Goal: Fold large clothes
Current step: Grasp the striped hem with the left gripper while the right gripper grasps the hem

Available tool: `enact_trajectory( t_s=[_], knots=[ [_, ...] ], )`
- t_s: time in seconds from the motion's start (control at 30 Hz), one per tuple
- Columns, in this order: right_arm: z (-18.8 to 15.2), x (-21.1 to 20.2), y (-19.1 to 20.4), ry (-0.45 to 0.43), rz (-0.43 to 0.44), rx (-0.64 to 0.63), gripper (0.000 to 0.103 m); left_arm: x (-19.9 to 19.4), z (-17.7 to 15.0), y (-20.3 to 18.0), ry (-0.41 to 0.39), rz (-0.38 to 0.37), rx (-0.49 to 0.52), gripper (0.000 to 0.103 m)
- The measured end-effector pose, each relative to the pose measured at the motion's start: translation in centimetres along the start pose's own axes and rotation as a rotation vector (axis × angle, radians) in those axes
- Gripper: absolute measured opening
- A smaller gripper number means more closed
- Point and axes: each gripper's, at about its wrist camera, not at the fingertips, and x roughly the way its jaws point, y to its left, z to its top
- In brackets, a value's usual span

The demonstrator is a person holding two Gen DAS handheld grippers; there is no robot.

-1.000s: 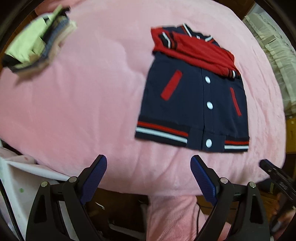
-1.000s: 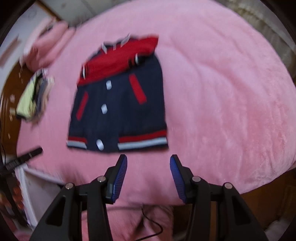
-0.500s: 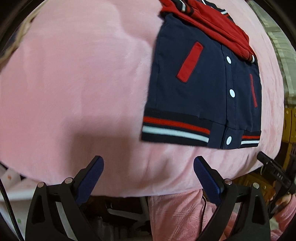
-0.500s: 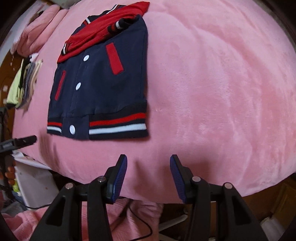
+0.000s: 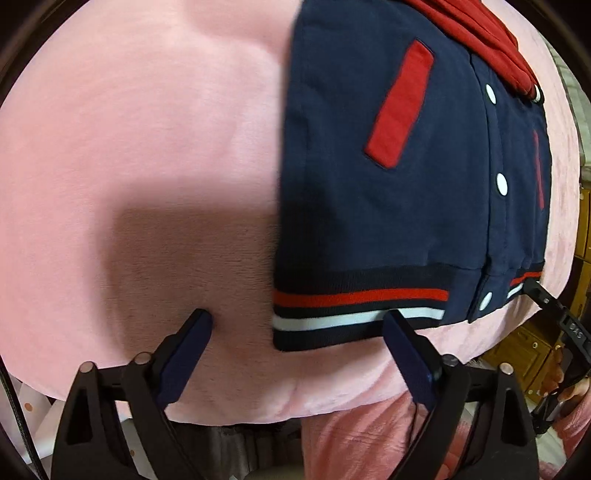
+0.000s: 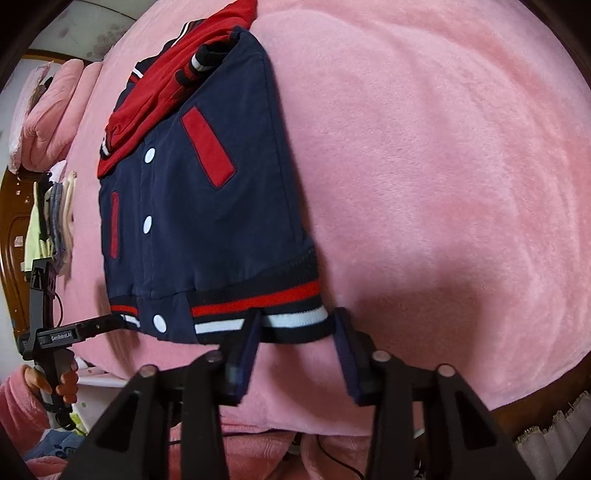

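Left wrist view:
- Pink plush blanket [image 5: 147,147] covering the bed, smooth apart from soft ridges at upper left; dark shadow patch just above the claw.
- Navy jacket [image 5: 351,203] lying flat, front up, on the right half of the blanket; red pocket trims, white snaps, red sleeves [image 5: 480,33] folded across the top; striped hem [image 5: 351,310] toward the camera, near the bed edge.
- Left claw [image 5: 297,326] wide open, nothing pressed between the pads; jaws just closing slightly. Left fingertip touching bare blanket; right fingertip at the lower hem edge; hem corner lying between the two.
- Wooden cabinet [image 5: 532,343] beyond the bed edge at right. Pink fleece sleeve at bottom centre.

Right wrist view:
- Same blanket [image 6: 443,166] filling the right and centre; shadow at lower right.
- Jacket [image 6: 207,206] at left of centre, hem nearest.
- Right claw [image 6: 295,325] partly open, jaws just closing in; hem corner [image 6: 295,317] between the pads, left pad at the fabric, right pad just beside it, no clamp visible.
- Left claw [image 6: 122,321] reaching in from the left to the opposite hem corner; hand [image 6: 62,380] on its handle.
- Stack of folded clothes [image 6: 55,214] at the far left bed edge; pink pillow [image 6: 55,107] beyond; wooden headboard [image 6: 14,258] at the frame edge; fringed curtain [image 6: 554,428] at lower right.
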Motion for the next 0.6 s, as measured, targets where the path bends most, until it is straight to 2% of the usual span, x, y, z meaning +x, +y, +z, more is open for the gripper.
enact_trajectory(
  t_s=[0.07,0.1,0.13,0.2,0.27,0.33,0.4,0.5,0.6],
  knots=[
    [0.2,0.1,0.1,-0.003,-0.012,0.006,0.025,0.0,0.2,-0.6,-0.007,0.012,0.013,0.082],
    [0.2,0.1,0.3,-0.003,-0.007,0.006,0.021,-0.1,0.3,-0.8,-0.016,0.021,0.018,0.073],
    [0.2,0.1,0.4,-0.002,0.000,0.006,0.016,-0.3,0.3,-1.0,-0.038,0.035,0.024,0.059],
    [0.3,0.1,0.7,-0.003,0.003,0.005,0.014,-0.8,0.3,-1.6,-0.066,0.053,0.014,0.040],
    [0.3,0.1,1.0,0.002,-0.010,0.004,0.012,-1.1,0.2,-1.9,-0.074,0.062,-0.014,0.026],
    [0.4,-0.1,1.1,0.005,-0.006,0.033,0.011,-1.5,-0.1,-2.3,-0.082,0.078,-0.051,0.021],
    [0.5,-0.5,0.8,0.009,0.032,0.111,0.011,-2.2,-0.3,-2.4,-0.087,0.062,-0.107,0.011],
    [0.3,-1.9,0.3,-0.013,0.127,0.246,0.011,-4.2,-0.7,-2.1,-0.118,0.009,-0.197,0.008],
    [0.2,-3.3,0.5,-0.050,0.190,0.301,0.011,-7.0,-1.3,-2.1,-0.173,-0.067,-0.264,0.007]
  ],
)
